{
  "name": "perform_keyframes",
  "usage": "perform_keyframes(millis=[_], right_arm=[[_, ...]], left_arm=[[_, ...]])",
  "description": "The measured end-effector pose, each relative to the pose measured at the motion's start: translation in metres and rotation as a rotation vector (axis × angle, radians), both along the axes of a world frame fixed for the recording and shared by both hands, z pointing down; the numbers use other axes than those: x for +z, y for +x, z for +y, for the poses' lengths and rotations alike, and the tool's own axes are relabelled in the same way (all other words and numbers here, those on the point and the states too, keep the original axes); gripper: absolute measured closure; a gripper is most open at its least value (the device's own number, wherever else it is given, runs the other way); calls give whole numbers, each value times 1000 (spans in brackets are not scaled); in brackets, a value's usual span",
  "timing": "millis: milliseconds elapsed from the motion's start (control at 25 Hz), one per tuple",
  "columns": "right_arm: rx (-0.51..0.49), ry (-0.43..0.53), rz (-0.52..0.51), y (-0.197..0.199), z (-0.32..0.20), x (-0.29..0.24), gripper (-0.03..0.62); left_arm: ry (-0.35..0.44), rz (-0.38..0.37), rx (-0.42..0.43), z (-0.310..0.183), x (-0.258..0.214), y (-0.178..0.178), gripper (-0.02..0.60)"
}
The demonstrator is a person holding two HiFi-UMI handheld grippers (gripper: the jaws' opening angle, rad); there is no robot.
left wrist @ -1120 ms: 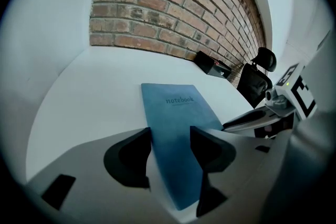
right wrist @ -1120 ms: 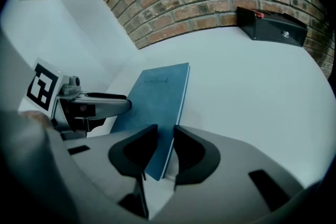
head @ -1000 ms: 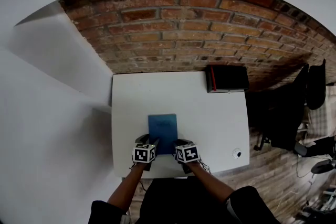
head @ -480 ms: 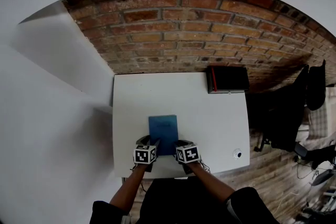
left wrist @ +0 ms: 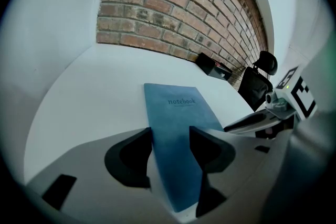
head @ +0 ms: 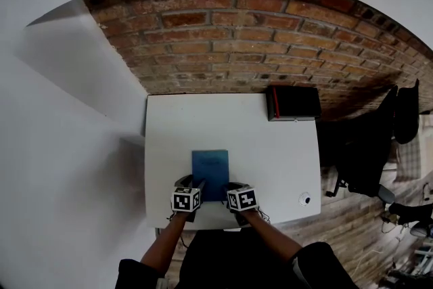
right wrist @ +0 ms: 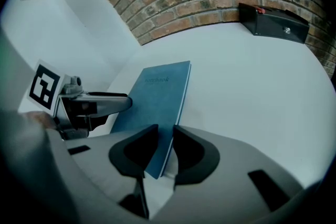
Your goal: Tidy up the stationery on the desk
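Note:
A blue notebook (head: 210, 169) lies flat near the front middle of the white desk (head: 270, 152). My left gripper (head: 192, 182) hovers over its near left corner. In the left gripper view the notebook (left wrist: 178, 113) shows through the wide gap of that gripper (left wrist: 170, 136). My right gripper (head: 232, 185) hovers over the near right corner. In the right gripper view the notebook's (right wrist: 157, 92) edge shows in the narrower gap of that gripper (right wrist: 165, 131). Both pairs of jaws have just closed a little. Neither presses on the notebook.
A black box (head: 292, 102) with a red side stands at the desk's back right, against the brick wall. A small round object (head: 306, 198) sits near the front right corner. A black office chair (head: 365, 145) stands to the right of the desk.

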State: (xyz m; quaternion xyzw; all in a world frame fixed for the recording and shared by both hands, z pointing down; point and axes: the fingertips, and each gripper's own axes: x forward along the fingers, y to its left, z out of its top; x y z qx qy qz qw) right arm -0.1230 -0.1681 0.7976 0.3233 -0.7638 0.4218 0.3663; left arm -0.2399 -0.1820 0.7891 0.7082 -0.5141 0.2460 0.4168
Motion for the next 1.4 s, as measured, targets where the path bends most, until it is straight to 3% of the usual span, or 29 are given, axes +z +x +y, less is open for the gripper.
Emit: perform_keyframes(millis=[640, 880, 1000, 1200, 1400], right_arm=[[-14, 45, 26, -1, 0, 3, 487], [8, 22, 9, 0, -1, 4, 487], [-6, 115, 16, 4, -1, -7, 488], [-31, 238, -20, 11, -1, -37, 497], [-55, 362, -24, 41, 17, -66, 560]], left_arm=[[-11, 26, 1, 0, 2, -1, 344], [-18, -5, 31, 1, 5, -1, 353], [-9, -22, 7, 1, 2, -6, 362], [110, -93, -63, 3, -29, -14, 367], [211, -106, -46, 32, -60, 13, 502]])
